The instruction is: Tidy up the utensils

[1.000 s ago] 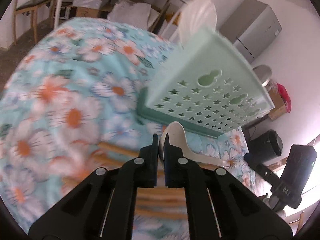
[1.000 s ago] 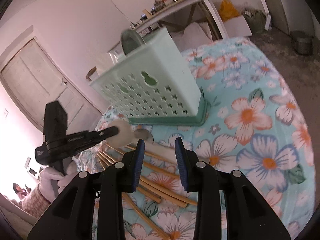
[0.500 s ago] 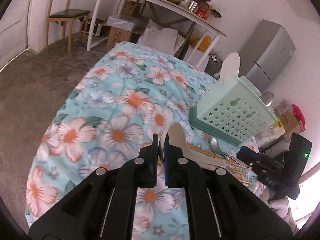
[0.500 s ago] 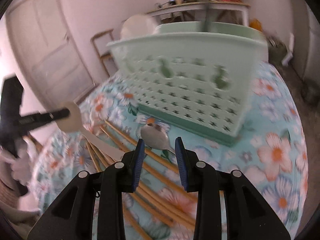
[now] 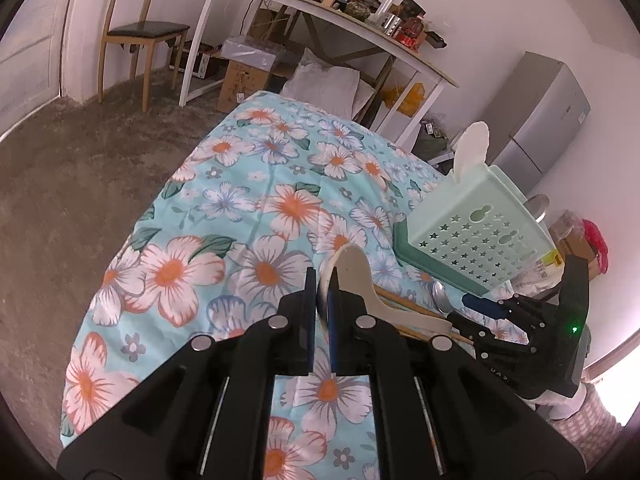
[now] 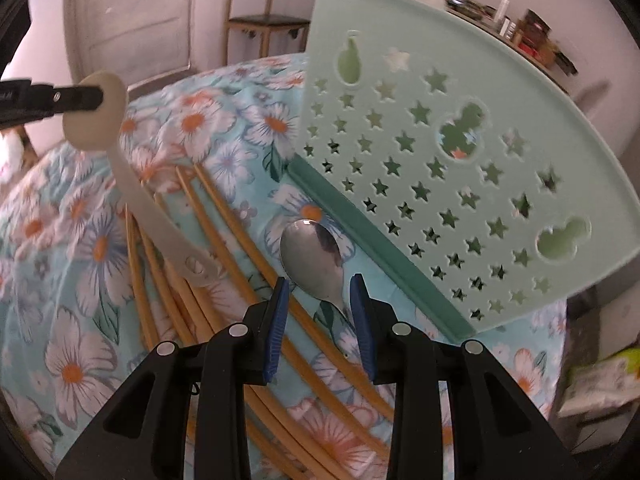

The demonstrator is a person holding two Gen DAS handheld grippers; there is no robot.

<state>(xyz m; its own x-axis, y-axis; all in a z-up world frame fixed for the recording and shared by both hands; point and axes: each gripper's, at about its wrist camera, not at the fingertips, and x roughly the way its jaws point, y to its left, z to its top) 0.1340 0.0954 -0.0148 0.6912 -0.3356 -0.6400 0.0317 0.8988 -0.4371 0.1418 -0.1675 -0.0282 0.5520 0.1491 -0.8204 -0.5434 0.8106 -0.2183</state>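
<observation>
We are clamping the bowl of a white plastic spoon (image 5: 352,276) in our left hand-held gripper (image 5: 322,292), lifted above the floral bench (image 5: 240,200). Our right hand-held gripper (image 6: 320,300) is hanging partly open over a steel spoon (image 6: 316,256) lying beside the mint utensil basket (image 6: 440,152) and bamboo chopsticks (image 6: 224,216).

Both wrist views look down along their fingers, sharing the mint basket (image 5: 472,224) and floral cloth (image 6: 96,248).

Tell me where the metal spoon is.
In the right wrist view the metal spoon lies on the flowered cloth, between the green basket and the chopsticks, ahead of the open right gripper.
</observation>
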